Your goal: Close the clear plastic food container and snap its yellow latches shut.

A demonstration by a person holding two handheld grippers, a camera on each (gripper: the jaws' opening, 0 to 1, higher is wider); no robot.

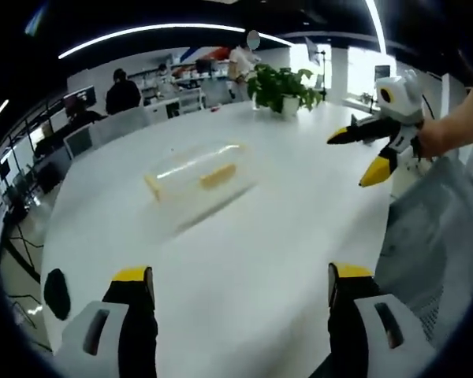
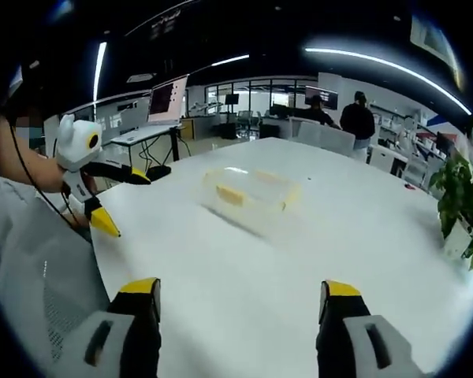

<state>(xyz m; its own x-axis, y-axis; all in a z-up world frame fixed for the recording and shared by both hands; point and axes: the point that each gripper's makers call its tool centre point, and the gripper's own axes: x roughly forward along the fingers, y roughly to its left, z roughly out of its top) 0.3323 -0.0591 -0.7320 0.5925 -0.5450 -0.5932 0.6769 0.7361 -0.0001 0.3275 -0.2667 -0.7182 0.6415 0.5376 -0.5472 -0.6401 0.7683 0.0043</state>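
My left gripper (image 1: pixel 240 285) and my right gripper (image 2: pixel 241 299) both stand with jaws spread wide and grasp nothing, each held above the white table (image 1: pixel 260 260) and well apart from the work. The clear plastic food container (image 1: pixel 199 179) lies alone near the middle of the table, its yellow latches (image 1: pixel 217 175) visible on the sides. A potted plant (image 1: pixel 284 88) stands at the far edge.

Open table around the box

Bare white table (image 1: pixel 252 260) lay on every side of the clear container (image 1: pixel 199 178); a potted plant (image 1: pixel 282 89) stood well behind it at the far edge.
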